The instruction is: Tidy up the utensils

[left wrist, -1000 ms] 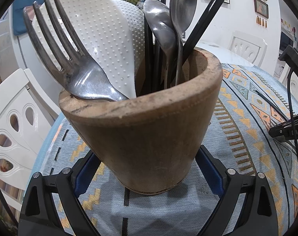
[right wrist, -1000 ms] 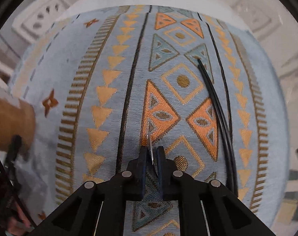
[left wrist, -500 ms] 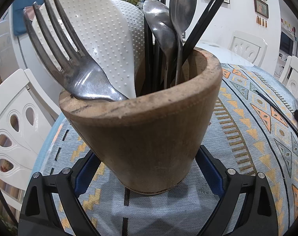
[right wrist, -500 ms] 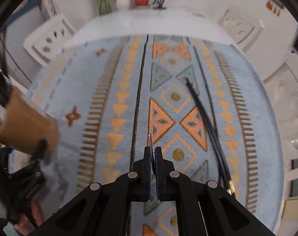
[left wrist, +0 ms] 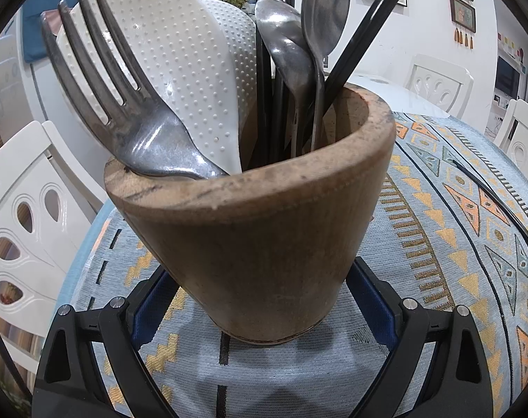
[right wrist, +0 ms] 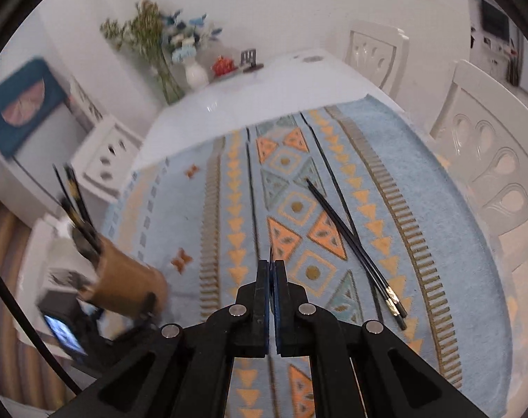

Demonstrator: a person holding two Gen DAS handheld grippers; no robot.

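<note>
A wooden cup point(left wrist: 264, 230) stands on the patterned cloth point(left wrist: 438, 244), holding a fork point(left wrist: 124, 111), white rice paddles point(left wrist: 190, 55), spoons point(left wrist: 319, 24) and black chopsticks point(left wrist: 368, 24). My left gripper point(left wrist: 260, 289) is shut on the cup, with a blue pad against each side near its base. In the right wrist view the cup point(right wrist: 124, 278) sits blurred at lower left. My right gripper point(right wrist: 271, 264) hangs above the cloth, shut on a thin metal utensil point(right wrist: 270, 252) seen edge on. A pair of black chopsticks point(right wrist: 354, 247) lies on the cloth to its right.
The blue and orange cloth point(right wrist: 420, 209) covers the near part of a white table point(right wrist: 264, 94). A vase of flowers point(right wrist: 194, 73) and small items stand at its far end. White chairs point(right wrist: 490, 174) ring the table on the right and left point(left wrist: 20, 216).
My right gripper has risen and rolled, so its view lifted from the cloth to the room and the cup came in at left. It has left the left wrist view. The left gripper and cup stayed still.
</note>
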